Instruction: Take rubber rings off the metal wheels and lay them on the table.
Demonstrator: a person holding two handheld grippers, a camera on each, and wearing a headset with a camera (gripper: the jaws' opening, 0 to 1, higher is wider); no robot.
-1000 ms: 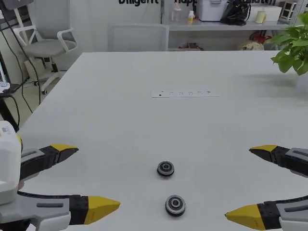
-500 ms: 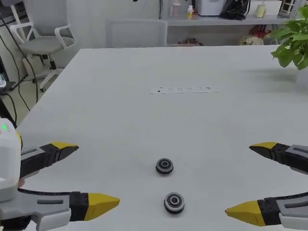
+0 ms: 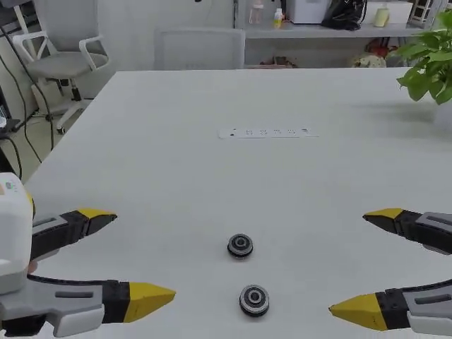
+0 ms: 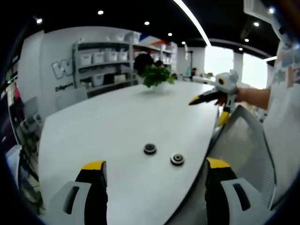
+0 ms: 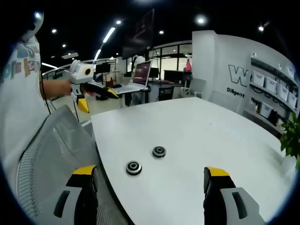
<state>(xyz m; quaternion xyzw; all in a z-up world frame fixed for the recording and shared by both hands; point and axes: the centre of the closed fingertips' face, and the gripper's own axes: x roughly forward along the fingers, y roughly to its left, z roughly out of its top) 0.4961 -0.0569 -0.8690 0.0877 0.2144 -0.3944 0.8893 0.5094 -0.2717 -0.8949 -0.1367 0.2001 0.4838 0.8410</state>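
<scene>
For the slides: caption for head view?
Left gripper and right gripper, both open, flank the far wheel and near wheel lying untouched on the table.

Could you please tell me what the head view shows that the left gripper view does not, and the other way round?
The head view adds the socket strip set into the table. The left gripper view adds the ceiling lights, the person's arm behind the right gripper, and a mesh chair back at the table's edge. Both share the table, the farther wheel and the nearer wheel lying apart, the plant, and the left gripper and right gripper, both open.
</scene>
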